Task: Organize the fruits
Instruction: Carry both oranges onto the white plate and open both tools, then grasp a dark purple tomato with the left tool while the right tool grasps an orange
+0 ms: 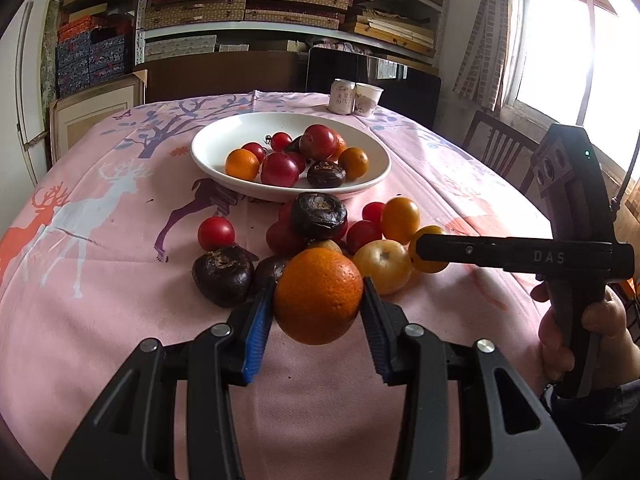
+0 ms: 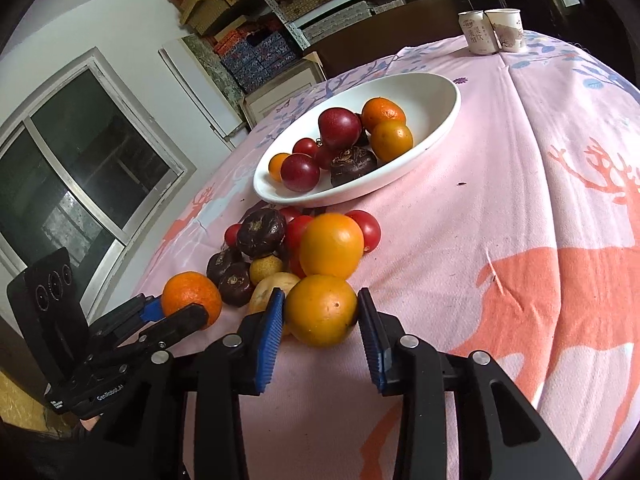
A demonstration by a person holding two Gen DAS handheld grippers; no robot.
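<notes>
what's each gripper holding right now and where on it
Left gripper clamps the mandarin across its sides. Right gripper straddles a yellow-orange fruit; whether it is gripped cannot be told.

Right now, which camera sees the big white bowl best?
The left wrist view: the white bowl sits near the centre with its whole rim showing. The right wrist view shows it too, tilted and seen more from the side.
</notes>
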